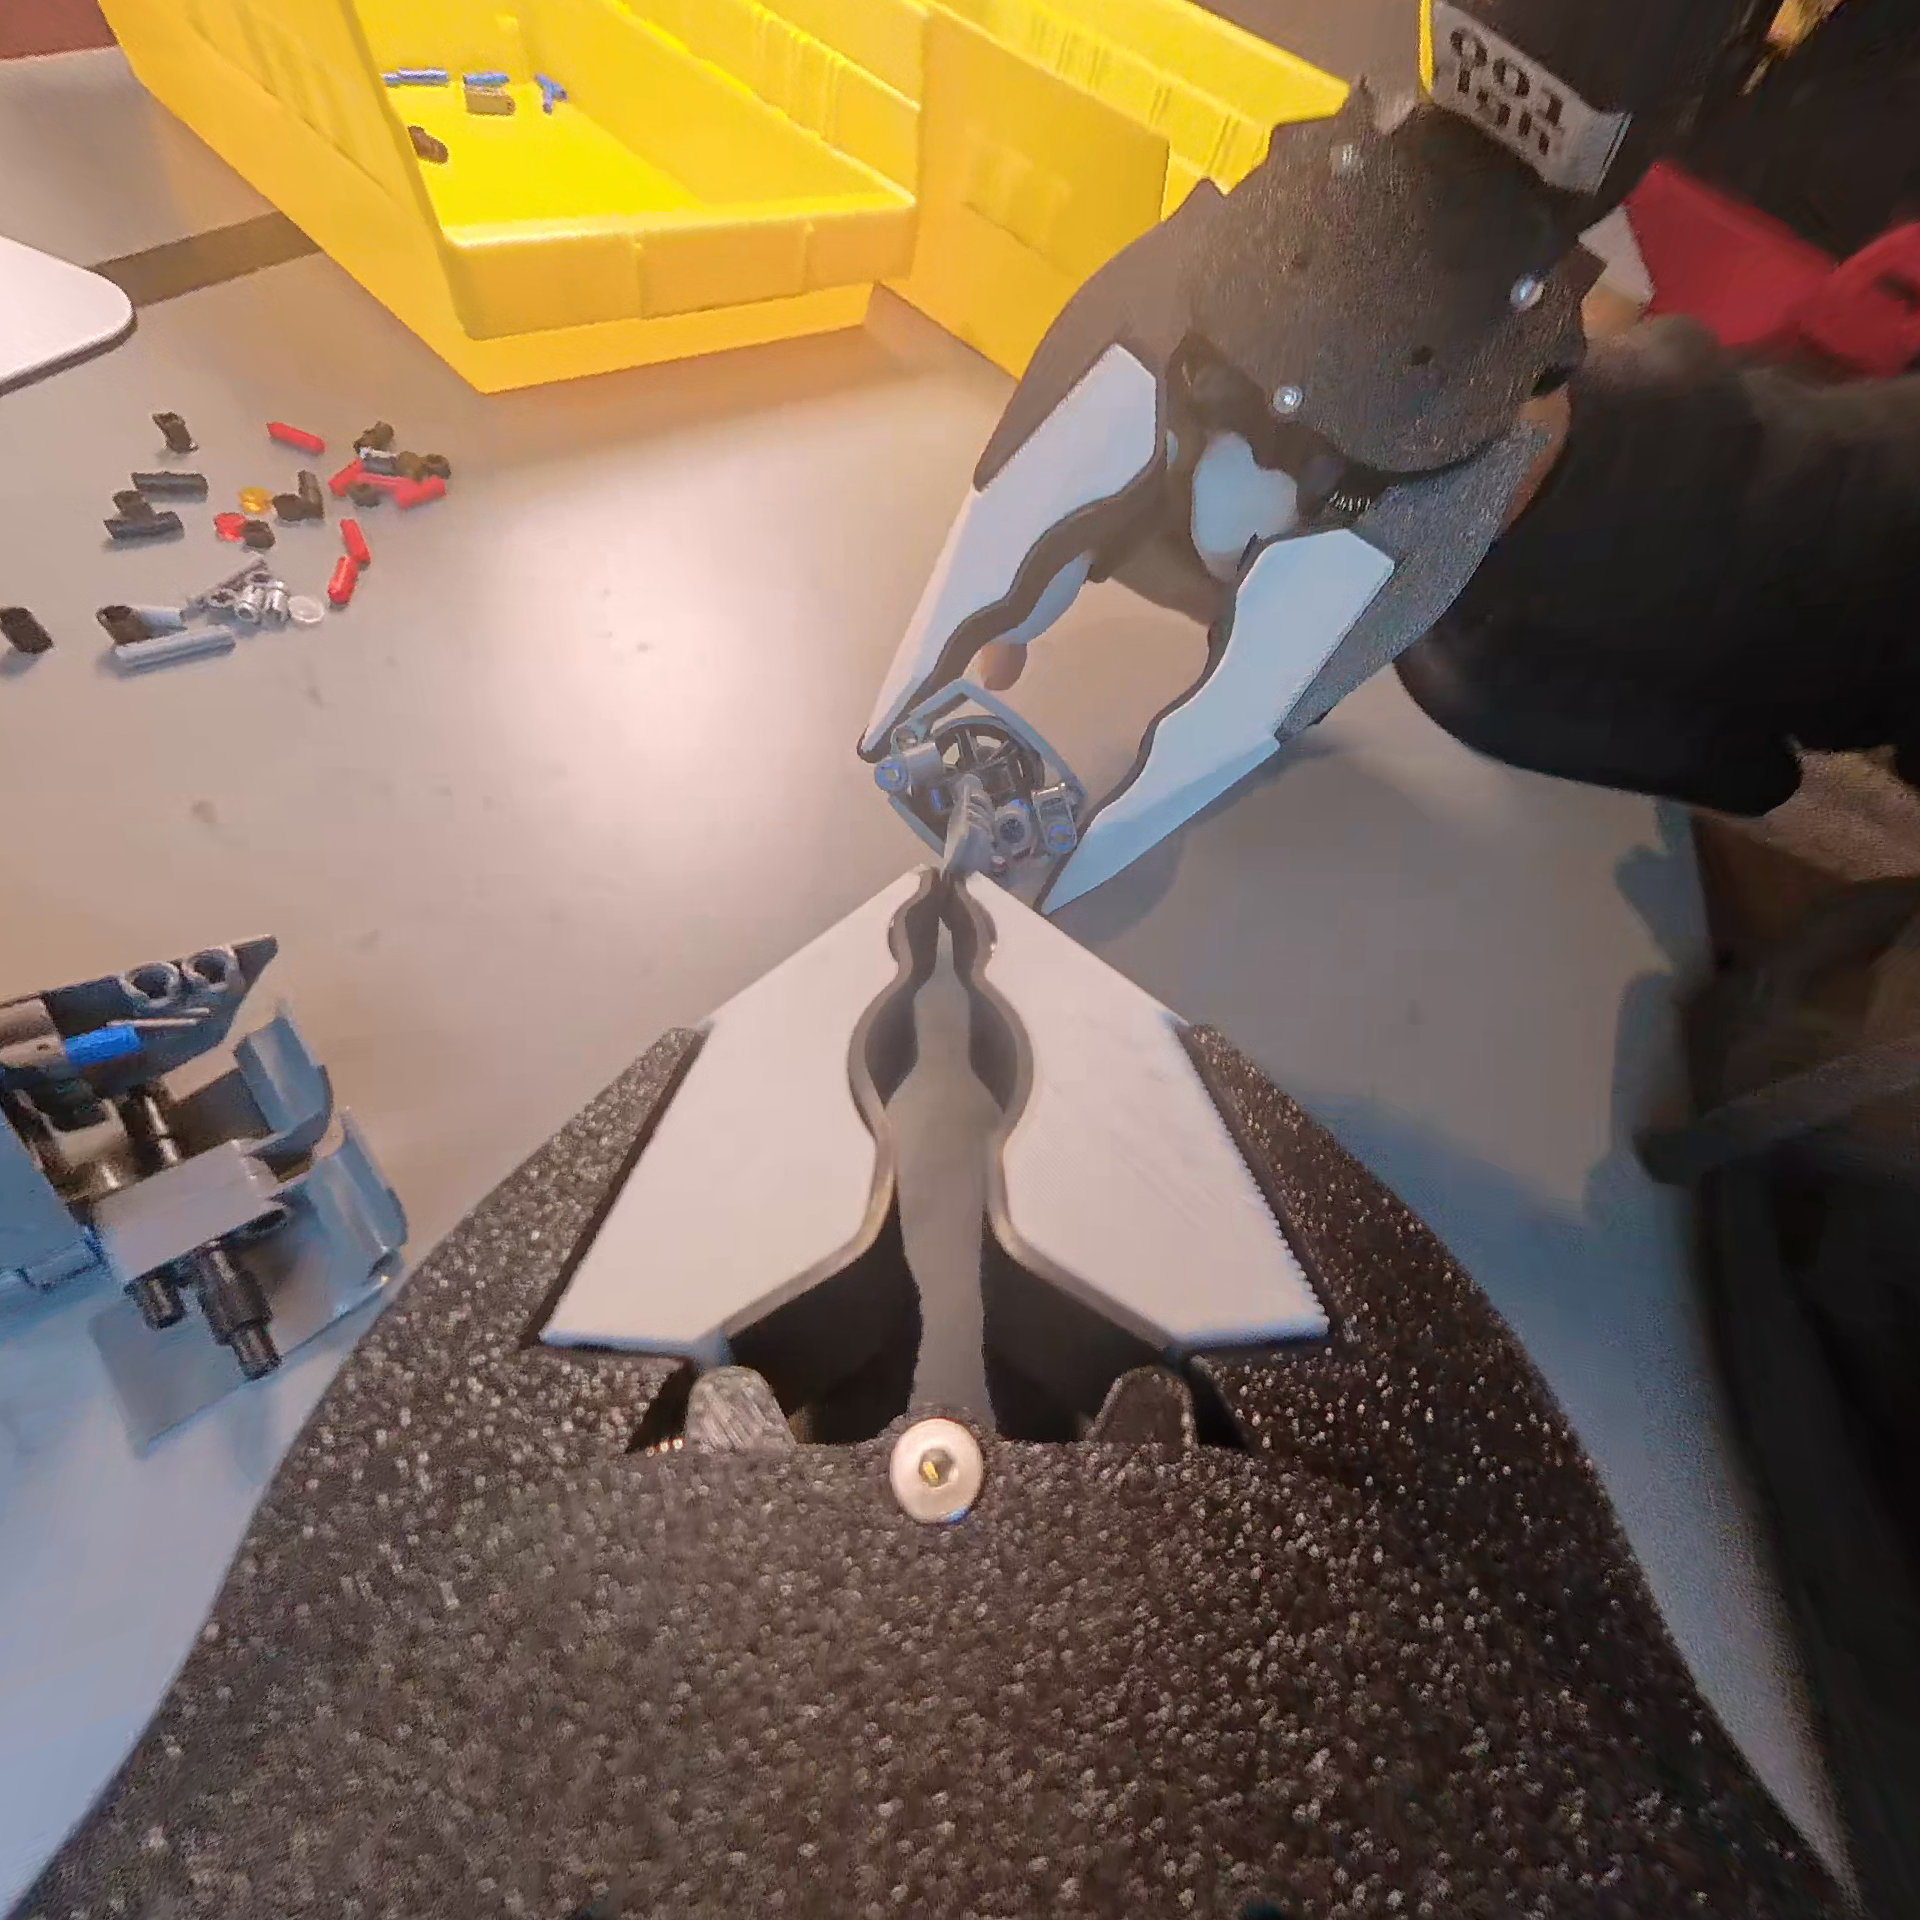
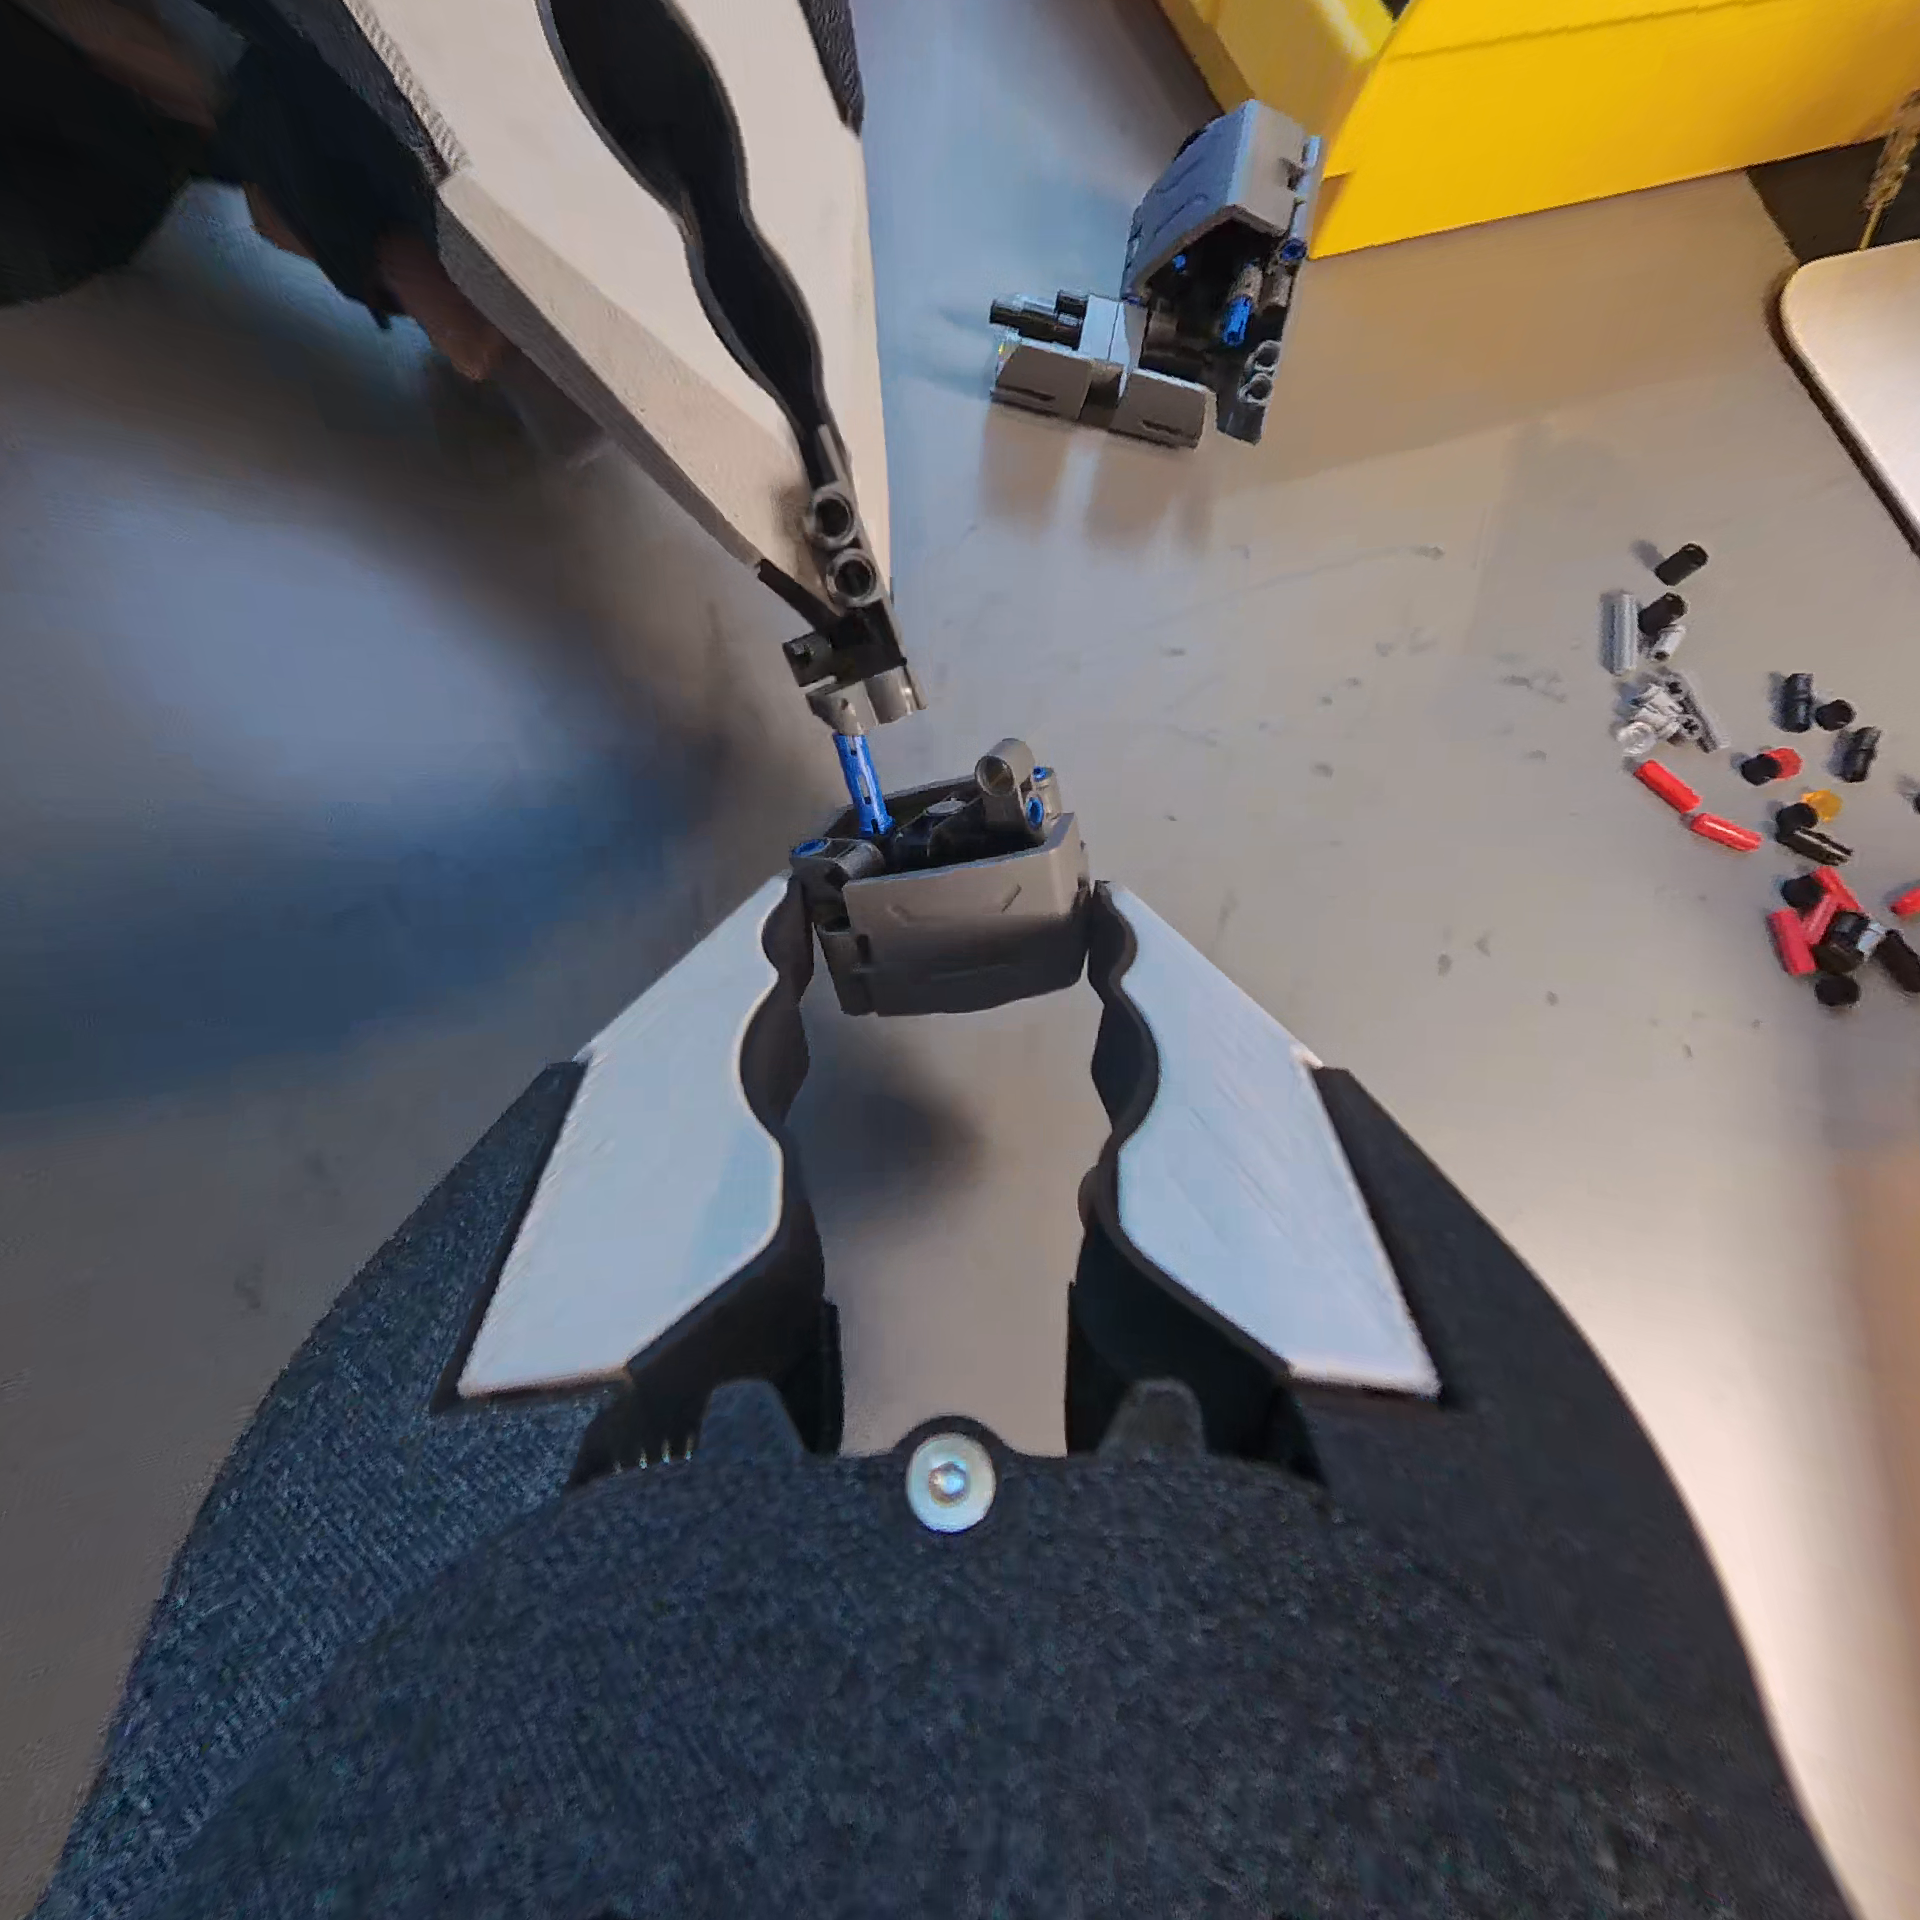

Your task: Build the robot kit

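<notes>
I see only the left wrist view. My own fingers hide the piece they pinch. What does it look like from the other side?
Observer: The left gripper is shut on a dark grey beam with holes.
Operator: Is something attached under it?
Observer: Yes, a blue pin points down into the grey block assembly.
Operator: How does the right gripper hold that block?
Observer: The right gripper clamps its two outer side walls, above the table.
</notes>
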Demonstrator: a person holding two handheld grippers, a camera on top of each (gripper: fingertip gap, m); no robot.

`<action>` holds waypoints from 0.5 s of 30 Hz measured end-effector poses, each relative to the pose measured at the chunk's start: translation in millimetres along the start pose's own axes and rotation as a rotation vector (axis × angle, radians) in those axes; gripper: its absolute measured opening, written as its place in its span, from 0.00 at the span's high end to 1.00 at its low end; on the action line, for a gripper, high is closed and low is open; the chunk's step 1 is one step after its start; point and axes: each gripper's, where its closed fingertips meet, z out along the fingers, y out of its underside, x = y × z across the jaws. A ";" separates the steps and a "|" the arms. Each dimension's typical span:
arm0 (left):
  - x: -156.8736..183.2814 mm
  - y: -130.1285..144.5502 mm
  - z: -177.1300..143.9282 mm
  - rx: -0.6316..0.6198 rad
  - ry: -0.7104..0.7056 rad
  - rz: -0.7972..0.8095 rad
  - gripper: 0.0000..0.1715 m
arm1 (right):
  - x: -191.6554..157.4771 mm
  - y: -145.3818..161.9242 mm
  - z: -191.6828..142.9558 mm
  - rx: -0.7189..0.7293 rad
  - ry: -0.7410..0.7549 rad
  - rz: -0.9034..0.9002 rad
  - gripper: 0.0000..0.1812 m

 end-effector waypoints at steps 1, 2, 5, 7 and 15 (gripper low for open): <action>1.7 0.7 0.4 -0.012 -0.005 0.027 1.00 | -1.8 1.9 1.2 -0.018 -0.002 -0.009 0.72; 4.1 1.6 1.2 -0.023 -0.003 0.047 1.00 | -4.3 3.6 2.6 -0.030 -0.012 -0.012 0.72; 7.6 5.6 3.6 -0.061 -0.009 0.115 1.00 | -9.6 8.7 7.1 -0.053 -0.035 -0.021 0.72; 7.8 8.3 3.6 -0.092 -0.031 0.184 1.00 | -12.8 11.3 9.0 -0.065 -0.054 -0.017 0.73; 11.5 12.4 3.5 -0.156 -0.095 0.402 1.00 | -14.1 15.7 9.6 -0.125 -0.022 -0.094 0.73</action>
